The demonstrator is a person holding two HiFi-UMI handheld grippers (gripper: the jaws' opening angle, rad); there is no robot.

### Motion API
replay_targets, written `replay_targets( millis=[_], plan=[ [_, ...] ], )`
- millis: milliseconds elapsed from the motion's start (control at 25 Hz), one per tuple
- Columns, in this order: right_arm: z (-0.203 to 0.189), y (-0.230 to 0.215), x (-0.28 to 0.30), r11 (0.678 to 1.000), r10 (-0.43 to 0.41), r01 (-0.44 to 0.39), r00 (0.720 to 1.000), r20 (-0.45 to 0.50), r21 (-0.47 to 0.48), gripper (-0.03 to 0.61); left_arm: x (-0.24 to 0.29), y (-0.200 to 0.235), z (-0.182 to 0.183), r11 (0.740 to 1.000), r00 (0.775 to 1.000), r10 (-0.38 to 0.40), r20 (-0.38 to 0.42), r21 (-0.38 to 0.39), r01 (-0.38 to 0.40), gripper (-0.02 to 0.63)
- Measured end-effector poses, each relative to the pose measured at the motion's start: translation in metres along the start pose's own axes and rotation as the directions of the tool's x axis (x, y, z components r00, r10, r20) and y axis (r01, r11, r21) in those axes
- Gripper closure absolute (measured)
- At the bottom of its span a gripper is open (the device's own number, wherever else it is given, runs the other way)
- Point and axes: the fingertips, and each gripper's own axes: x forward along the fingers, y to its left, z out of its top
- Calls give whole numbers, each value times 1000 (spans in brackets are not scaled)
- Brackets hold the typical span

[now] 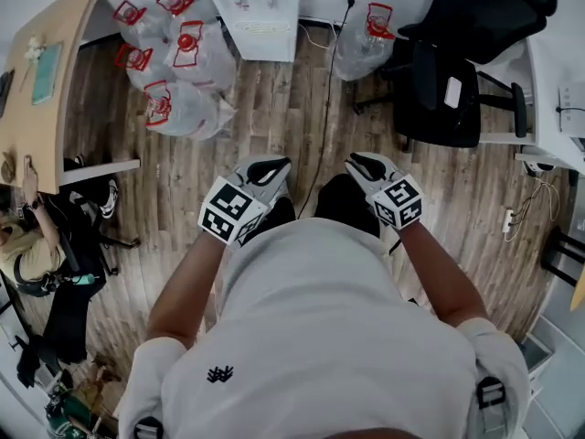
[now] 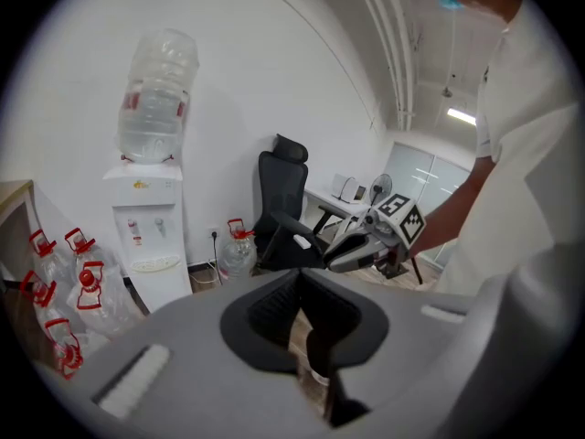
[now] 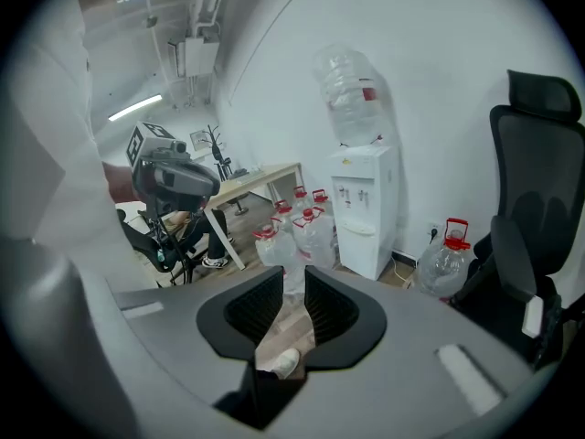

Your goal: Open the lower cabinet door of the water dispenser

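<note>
The white water dispenser (image 1: 260, 12) stands against the far wall with an inverted bottle (image 2: 157, 99) on top. Its lower cabinet door (image 3: 370, 250) is closed. Both grippers hang in front of the person's body, well short of the dispenser, over the wooden floor. In the left gripper view, the left gripper (image 2: 298, 277) has its black ribbed tips together with nothing between them; it also shows in the head view (image 1: 262, 174). The right gripper (image 3: 293, 277) stands open by a narrow gap that holds nothing, and it shows in the head view too (image 1: 368, 165).
Several empty water jugs (image 1: 174, 71) with red handles crowd the floor left of the dispenser, and one more jug (image 1: 366, 35) sits to its right. A black office chair (image 1: 448, 90) stands at the right. A wooden desk (image 1: 46, 90) and a seated person (image 1: 27, 236) are at the left.
</note>
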Motion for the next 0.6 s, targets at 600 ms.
replay_targets(
  millis=[600],
  plan=[
    [22, -208, 266, 999, 52, -53, 991, -122, 1, 494, 107, 140, 18, 995, 992, -3, -128, -104, -10, 558]
  ],
)
